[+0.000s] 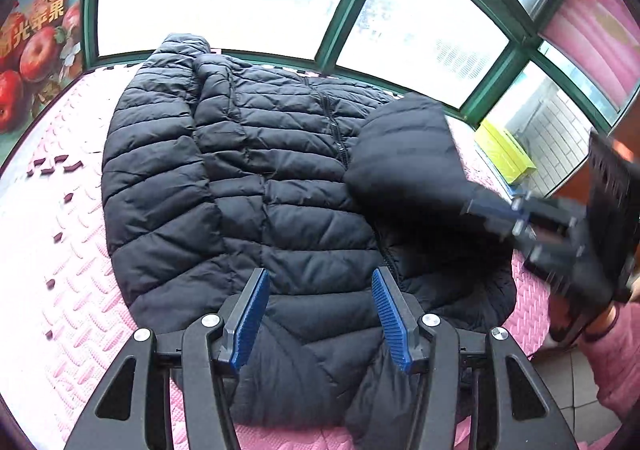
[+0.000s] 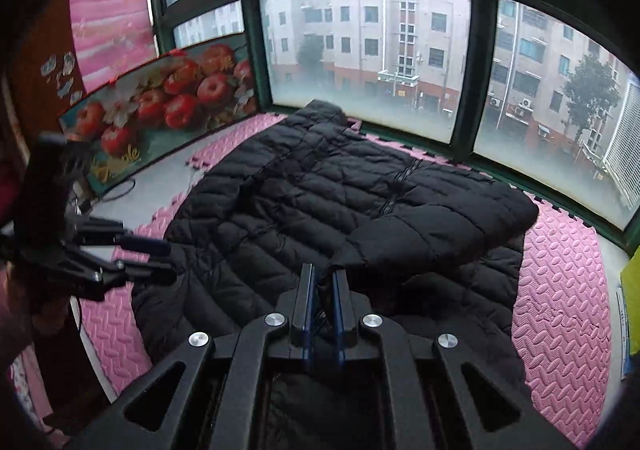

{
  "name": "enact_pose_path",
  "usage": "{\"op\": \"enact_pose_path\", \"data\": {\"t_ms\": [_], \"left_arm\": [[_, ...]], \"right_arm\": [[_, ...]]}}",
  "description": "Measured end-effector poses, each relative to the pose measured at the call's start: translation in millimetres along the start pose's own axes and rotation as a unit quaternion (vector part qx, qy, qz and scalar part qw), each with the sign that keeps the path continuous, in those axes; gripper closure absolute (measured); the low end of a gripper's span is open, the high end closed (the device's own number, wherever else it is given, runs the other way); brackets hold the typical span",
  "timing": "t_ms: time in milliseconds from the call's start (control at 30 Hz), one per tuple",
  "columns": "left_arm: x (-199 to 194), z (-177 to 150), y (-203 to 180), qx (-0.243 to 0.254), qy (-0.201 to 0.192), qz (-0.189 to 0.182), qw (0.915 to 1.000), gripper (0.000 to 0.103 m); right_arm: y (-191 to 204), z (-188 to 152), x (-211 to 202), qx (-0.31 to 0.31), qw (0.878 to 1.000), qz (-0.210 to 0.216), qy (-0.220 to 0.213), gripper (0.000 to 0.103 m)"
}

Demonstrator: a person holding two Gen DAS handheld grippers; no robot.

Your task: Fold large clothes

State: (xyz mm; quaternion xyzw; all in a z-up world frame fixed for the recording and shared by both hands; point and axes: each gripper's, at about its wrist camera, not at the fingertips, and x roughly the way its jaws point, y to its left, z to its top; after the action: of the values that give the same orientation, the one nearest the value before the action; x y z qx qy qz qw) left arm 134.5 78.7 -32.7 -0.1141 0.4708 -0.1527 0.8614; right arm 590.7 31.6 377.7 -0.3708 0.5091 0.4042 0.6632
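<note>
A black quilted puffer jacket (image 1: 260, 178) (image 2: 320, 194) lies spread on a pink foam mat (image 1: 60, 250) (image 2: 560, 290). One sleeve (image 1: 404, 154) (image 2: 440, 226) is lifted and drawn across the jacket's body. My right gripper (image 2: 324, 282) is shut on that sleeve's cuff; in the left wrist view it appears blurred at the right (image 1: 476, 206). My left gripper (image 1: 320, 290) hovers over the jacket's near edge, its blue pads apart and nothing pinched between them. In the right wrist view it shows at the left (image 2: 170, 261), over the jacket's edge.
A green-framed window (image 1: 348, 6) runs along the far side of the mat. An apple poster (image 1: 36, 58) (image 2: 168, 106) leans at one end. A yellow box (image 1: 506, 150) (image 2: 630, 310) stands at the other. A person's pink sleeve (image 1: 616, 354) is at the lower right.
</note>
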Motion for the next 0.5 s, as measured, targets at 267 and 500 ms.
{"op": "enact_pose_path", "data": {"t_ms": [267,500], "left_arm": [[-14.1,4.9,-0.3,-0.005,-0.023,-0.006,0.9997,0.046],[-39.8,2.8,9.1,-0.011,-0.043,0.006,0.999,0.046]], "right_arm": [[83.0,-57.7,40.0,-0.206,0.973,-0.064,0.077,0.083],[79.0,-56.5,11.1,-0.199,0.977,-0.054,0.055,0.072]]}}
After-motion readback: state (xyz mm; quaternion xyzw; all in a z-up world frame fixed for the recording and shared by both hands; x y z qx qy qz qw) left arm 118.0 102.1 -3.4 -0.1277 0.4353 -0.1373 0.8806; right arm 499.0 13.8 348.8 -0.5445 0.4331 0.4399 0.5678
